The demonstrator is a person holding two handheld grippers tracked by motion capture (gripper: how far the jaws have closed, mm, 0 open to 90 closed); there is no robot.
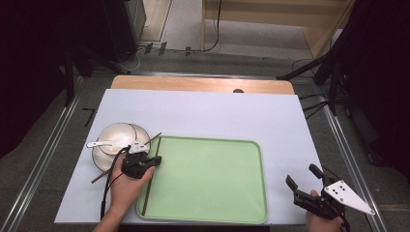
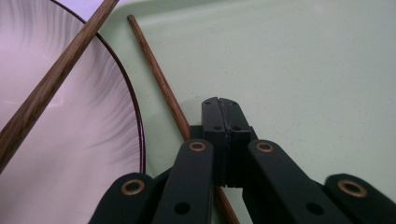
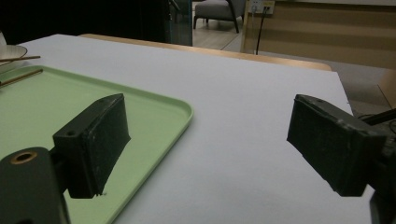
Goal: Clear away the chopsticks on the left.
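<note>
A light green tray (image 1: 208, 179) lies on the white table top. Left of it stand stacked pale bowls (image 1: 118, 140) with a white spoon (image 1: 99, 144) in them. One brown chopstick (image 1: 150, 186) lies just inside the tray's left rim. A second chopstick (image 1: 104, 174) rests slanted across the bowls. My left gripper (image 1: 155, 159) hangs over the tray's left edge, jaws shut, with nothing visible between them. In the left gripper view its tips (image 2: 223, 109) sit just above the tray chopstick (image 2: 159, 79), beside the bowl (image 2: 70, 140). My right gripper (image 1: 301, 174) stands open to the right of the tray, empty (image 3: 210, 135).
The table's wooden far edge (image 1: 203, 84) shows beyond the white top. Stands and cables crowd the floor on both sides. In the right gripper view the tray's corner (image 3: 187, 112) lies close to the left jaw, with bare white table ahead.
</note>
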